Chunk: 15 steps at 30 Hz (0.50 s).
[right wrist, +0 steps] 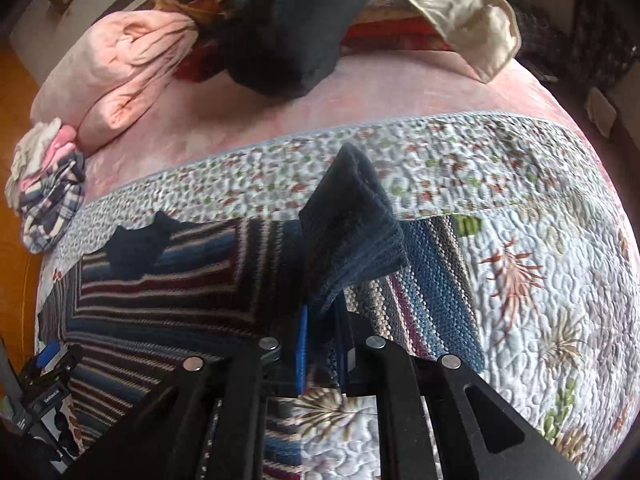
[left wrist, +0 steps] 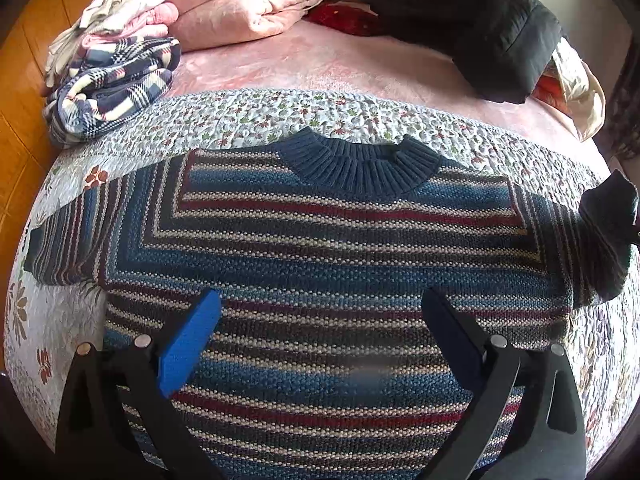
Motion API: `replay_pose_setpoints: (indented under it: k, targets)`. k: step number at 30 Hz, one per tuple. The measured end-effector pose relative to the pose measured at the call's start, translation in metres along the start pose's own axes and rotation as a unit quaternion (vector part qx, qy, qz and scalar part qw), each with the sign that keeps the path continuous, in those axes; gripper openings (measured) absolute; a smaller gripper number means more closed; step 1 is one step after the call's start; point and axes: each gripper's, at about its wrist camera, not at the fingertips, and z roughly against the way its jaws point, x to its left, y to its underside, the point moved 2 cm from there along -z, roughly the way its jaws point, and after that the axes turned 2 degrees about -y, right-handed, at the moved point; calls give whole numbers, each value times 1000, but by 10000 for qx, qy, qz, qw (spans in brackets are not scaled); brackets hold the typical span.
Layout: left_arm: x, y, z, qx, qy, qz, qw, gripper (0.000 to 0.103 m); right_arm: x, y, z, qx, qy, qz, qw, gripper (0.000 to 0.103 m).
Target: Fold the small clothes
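A striped knit sweater [left wrist: 320,240] in blue, red and cream, with a dark ribbed collar [left wrist: 360,164], lies flat and face up on a floral quilt [left wrist: 240,116]. Over its lower body hovers my left gripper [left wrist: 320,296], open, with nothing between its fingers; the same gripper shows at the lower left of the right wrist view [right wrist: 52,356]. My right gripper [right wrist: 322,312] is shut on the sweater's right sleeve near the dark cuff [right wrist: 352,216], which is raised off the quilt. That raised cuff [left wrist: 608,220] appears at the right edge of the left wrist view.
Folded plaid and pink clothes [left wrist: 112,84] are piled at the far left of the bed. A pink blanket [left wrist: 240,4] and a black jacket [left wrist: 480,28] lie at the back. Wooden floor [left wrist: 24,80] borders the bed on the left.
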Motion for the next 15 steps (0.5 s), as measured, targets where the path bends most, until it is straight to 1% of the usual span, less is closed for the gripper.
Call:
replay_pose_setpoints:
  k: [4,7,10,15]
  targets:
    - [2,-1,-6,13,45,7,10000,100,43,-1,-13,36,-256,245,9994,11]
    - [0,-1,-9,35,113,-66,9999,100,71,0,-27,157,-395,418,9982,11]
    - [-1,-1,-12,55,139,-106,9998,100,95,6,-44,314,-361,655,9967,11]
    - [2,-1,-16,99,136,-94,9998,100,113,21,-73,633,-226,947,9932,11]
